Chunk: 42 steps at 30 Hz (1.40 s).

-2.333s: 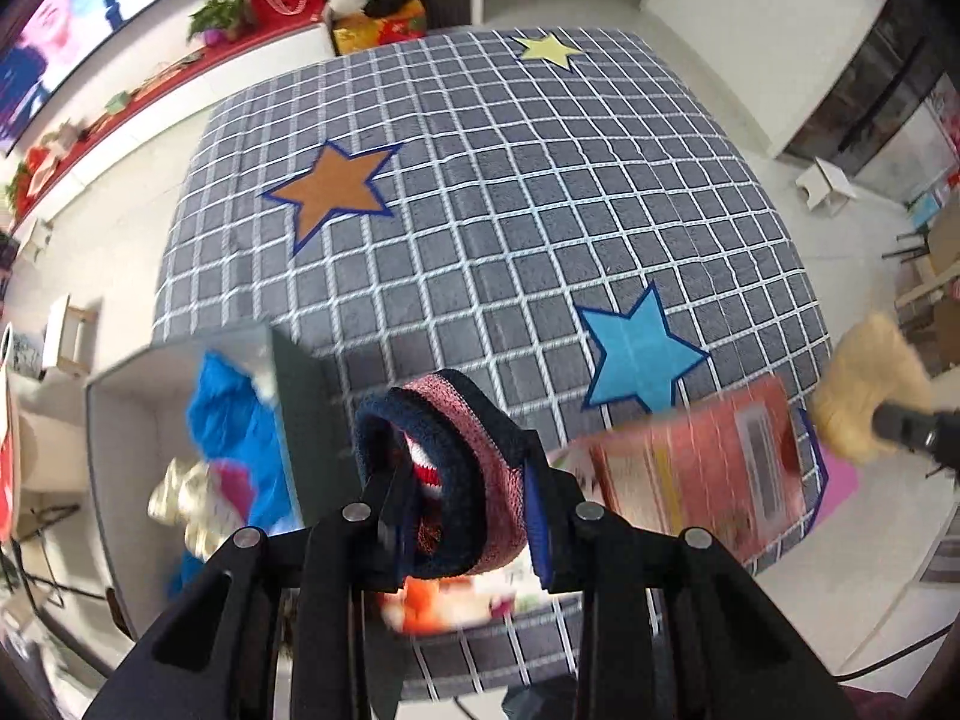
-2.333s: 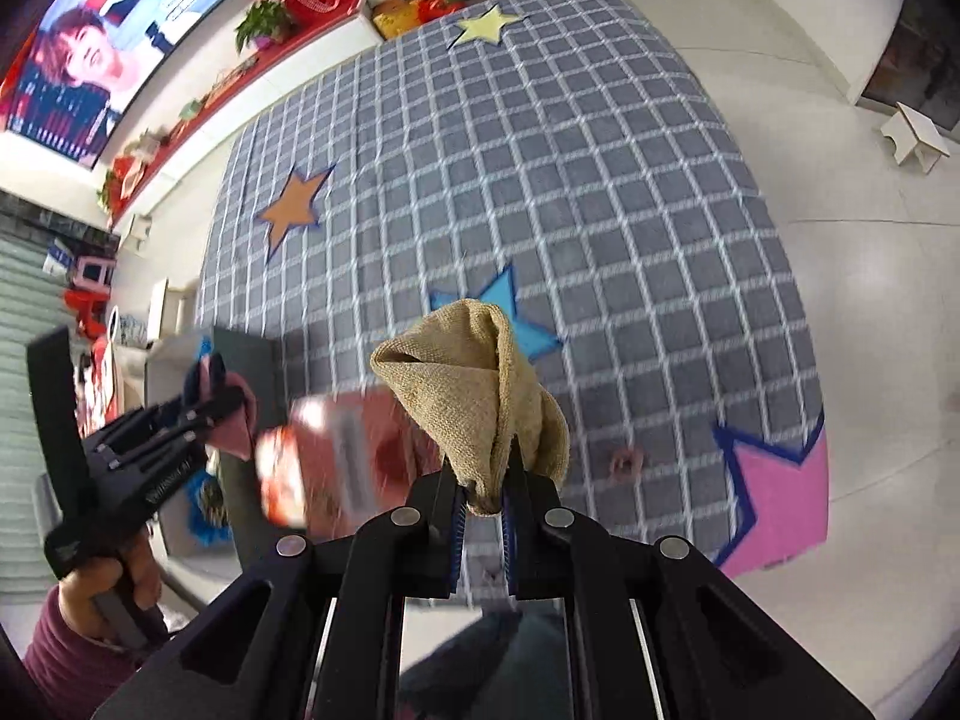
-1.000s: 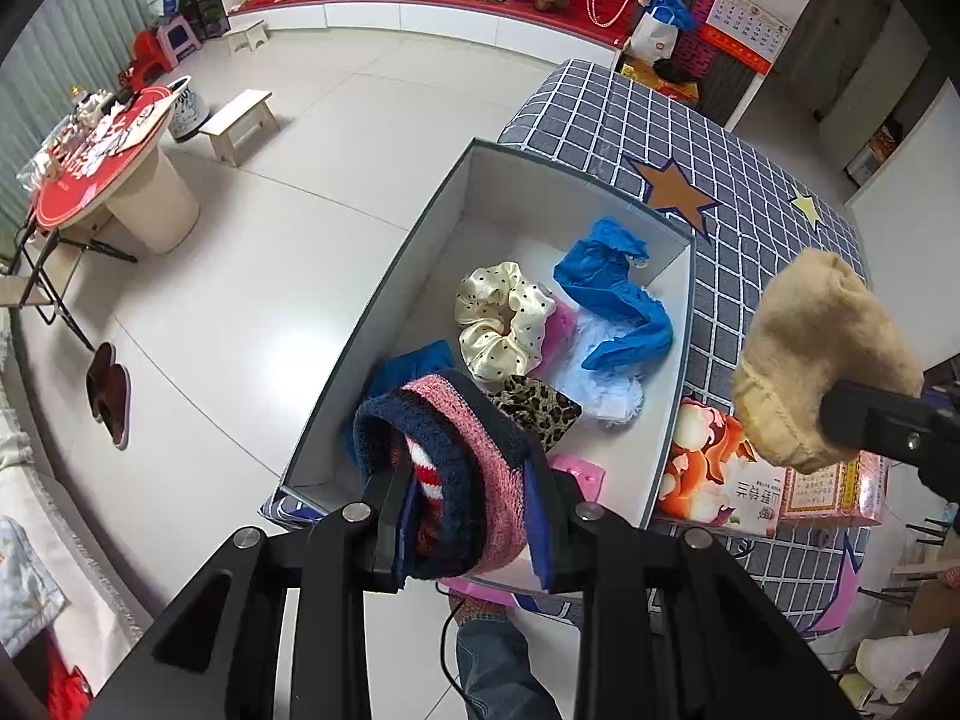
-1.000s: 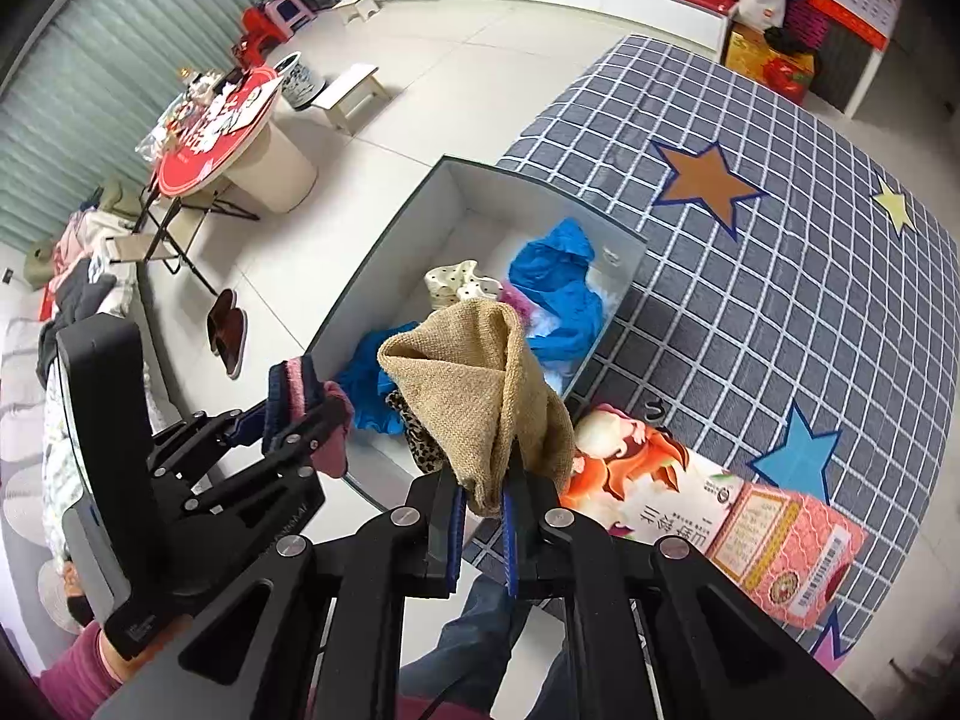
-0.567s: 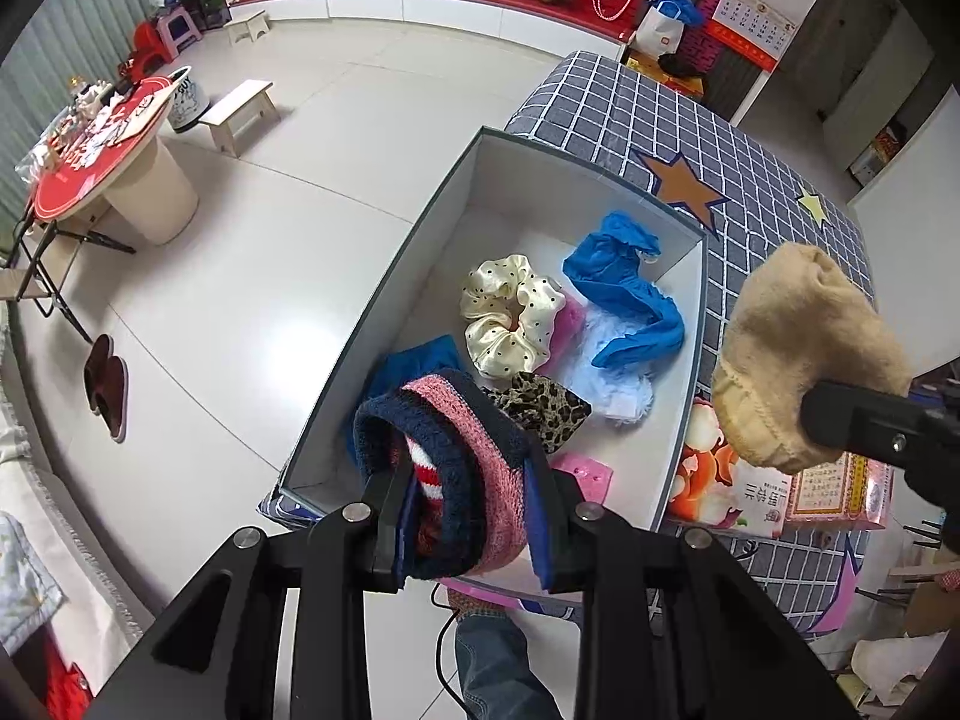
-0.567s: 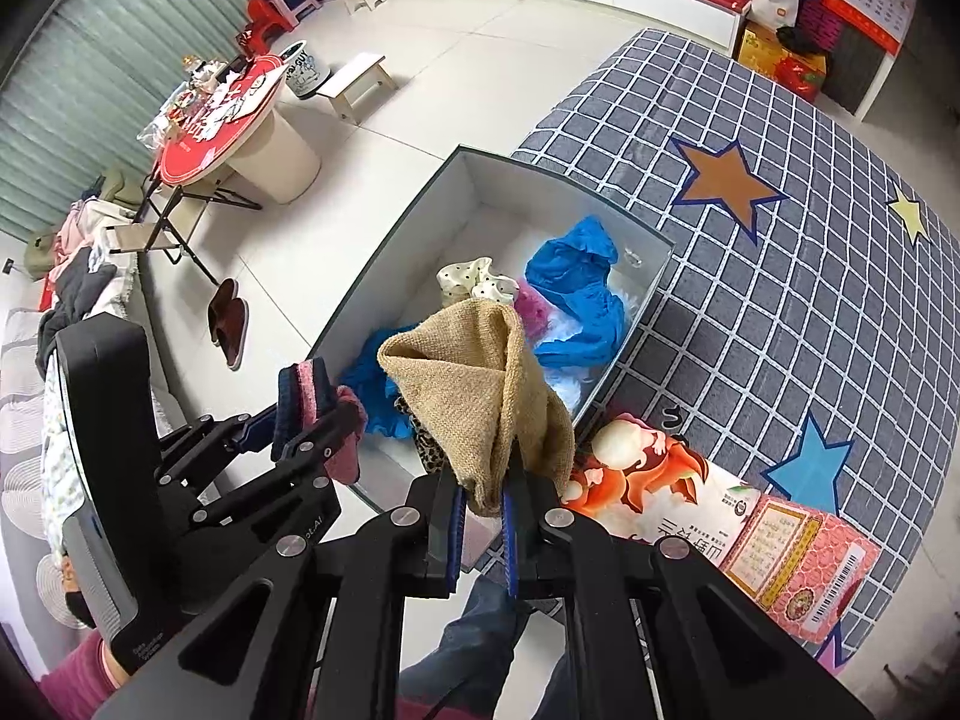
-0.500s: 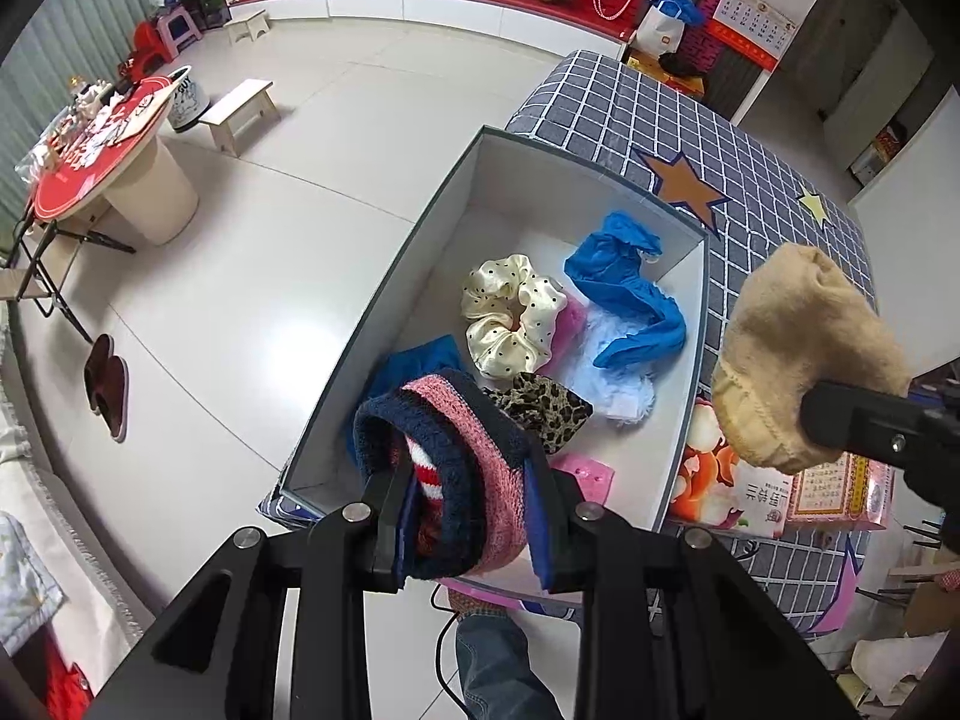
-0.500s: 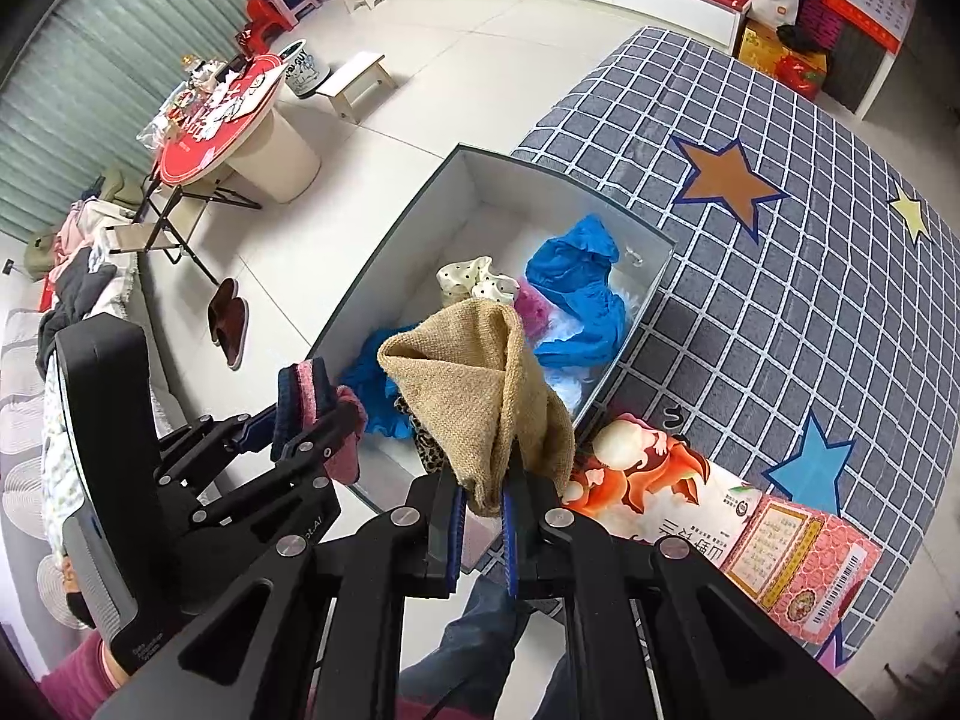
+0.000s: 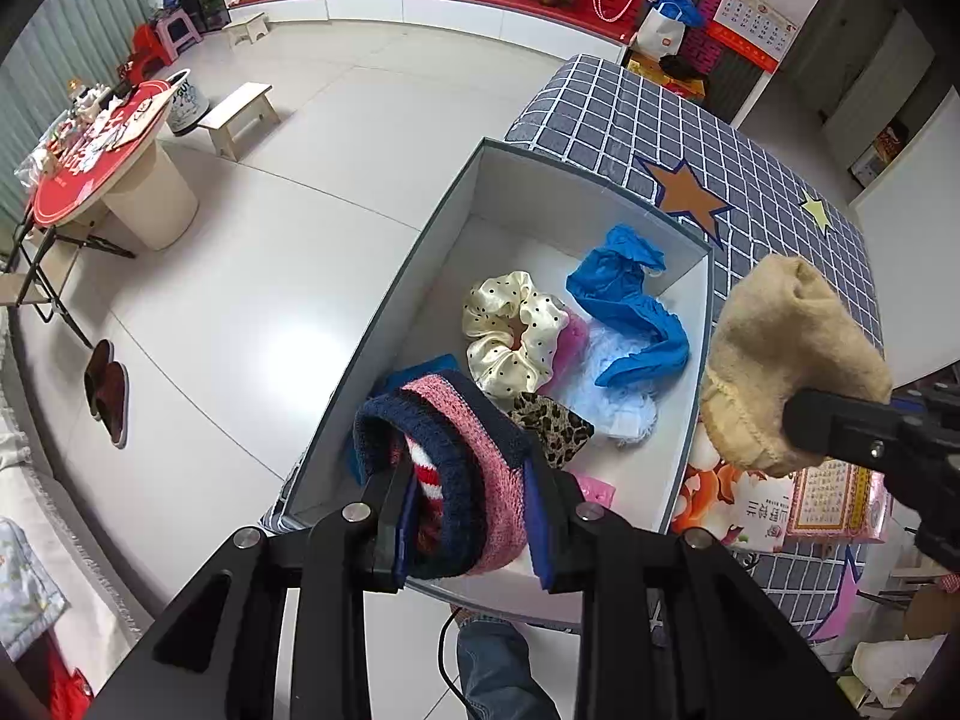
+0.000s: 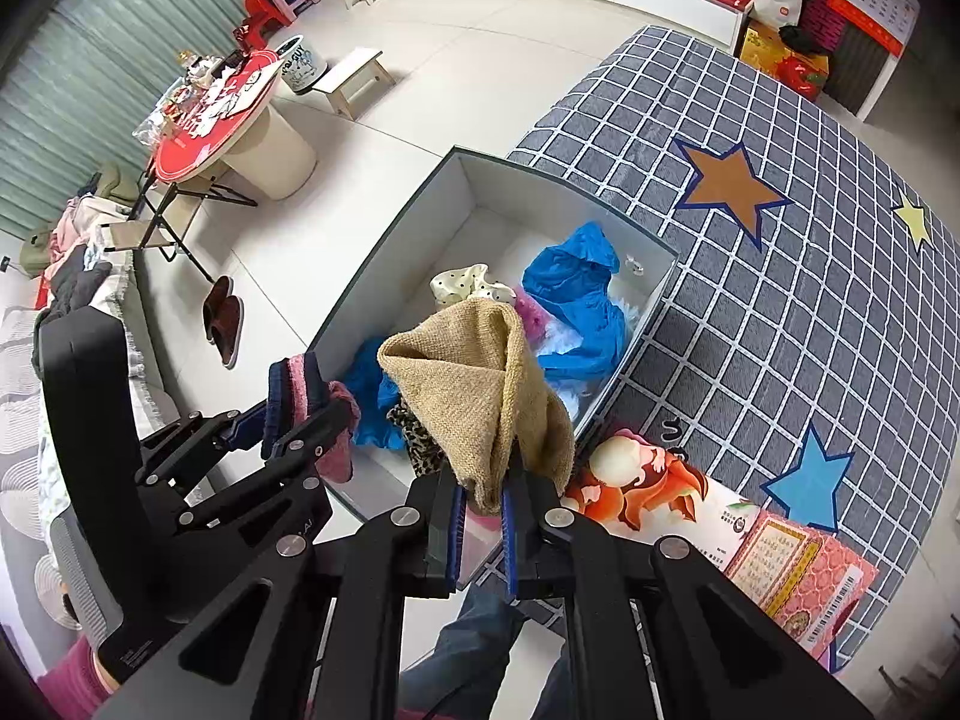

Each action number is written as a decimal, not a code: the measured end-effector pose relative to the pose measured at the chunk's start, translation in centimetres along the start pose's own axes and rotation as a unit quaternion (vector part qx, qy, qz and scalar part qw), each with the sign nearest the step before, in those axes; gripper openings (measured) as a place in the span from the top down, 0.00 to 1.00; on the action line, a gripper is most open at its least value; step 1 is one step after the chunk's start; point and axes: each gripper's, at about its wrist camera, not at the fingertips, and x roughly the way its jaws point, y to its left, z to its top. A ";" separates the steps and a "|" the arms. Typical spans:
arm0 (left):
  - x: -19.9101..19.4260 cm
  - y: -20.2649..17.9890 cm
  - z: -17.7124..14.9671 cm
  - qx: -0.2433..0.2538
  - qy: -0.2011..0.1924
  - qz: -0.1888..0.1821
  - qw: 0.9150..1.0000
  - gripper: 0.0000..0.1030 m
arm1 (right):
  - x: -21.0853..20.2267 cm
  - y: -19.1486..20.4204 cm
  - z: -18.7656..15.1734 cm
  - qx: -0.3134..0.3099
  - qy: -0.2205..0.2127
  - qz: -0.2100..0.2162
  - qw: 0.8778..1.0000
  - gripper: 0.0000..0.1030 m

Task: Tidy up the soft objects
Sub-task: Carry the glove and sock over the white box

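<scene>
My left gripper is shut on a pink and navy knitted piece, held above the near end of a white open box. In the right wrist view the same gripper hangs left of the box. My right gripper is shut on a tan knitted cloth; the tan cloth shows over the box's right wall in the left wrist view. Inside the box lie a cream dotted scrunchie, a blue cloth, a leopard-print piece and pale blue fluff.
The box stands at the edge of a grey checked mat with coloured stars. A printed packet and a pink carton lie on the mat right of the box. White floor, slippers, a red round table and stool lie left.
Both grippers swung from over the mat to above the box. Over the last second the right gripper with the tan cloth edged slightly closer to the box; the left one stayed still.
</scene>
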 end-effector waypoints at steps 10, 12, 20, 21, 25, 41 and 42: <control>0.9 0.0 0.4 -0.004 0.009 0.002 1.000 0.69 | 0.8 -0.4 0.7 0.001 0.007 -0.001 1.000 0.89; 1.0 0.0 0.5 -0.004 0.010 0.003 1.000 0.69 | 1.0 -0.4 0.9 0.000 0.008 -0.003 1.000 0.89; 1.7 0.0 0.6 -0.007 0.019 0.005 1.000 0.69 | 1.9 -0.4 1.2 -0.001 0.018 -0.001 1.000 0.89; 1.8 0.0 0.6 -0.007 0.021 0.005 1.000 0.69 | 2.0 -0.4 1.2 -0.001 0.020 -0.001 1.000 0.89; 2.1 0.0 0.6 -0.007 0.025 0.006 1.000 0.69 | 2.4 -0.5 1.4 -0.002 0.023 -0.001 1.000 0.89; 3.0 -0.5 0.9 -0.003 0.036 0.006 0.999 0.69 | 3.3 -1.0 1.9 -0.001 0.031 -0.002 1.000 0.89; 3.0 -0.6 1.0 -0.002 0.036 0.006 0.999 0.69 | 3.3 -1.0 1.9 0.000 0.031 -0.002 1.000 0.89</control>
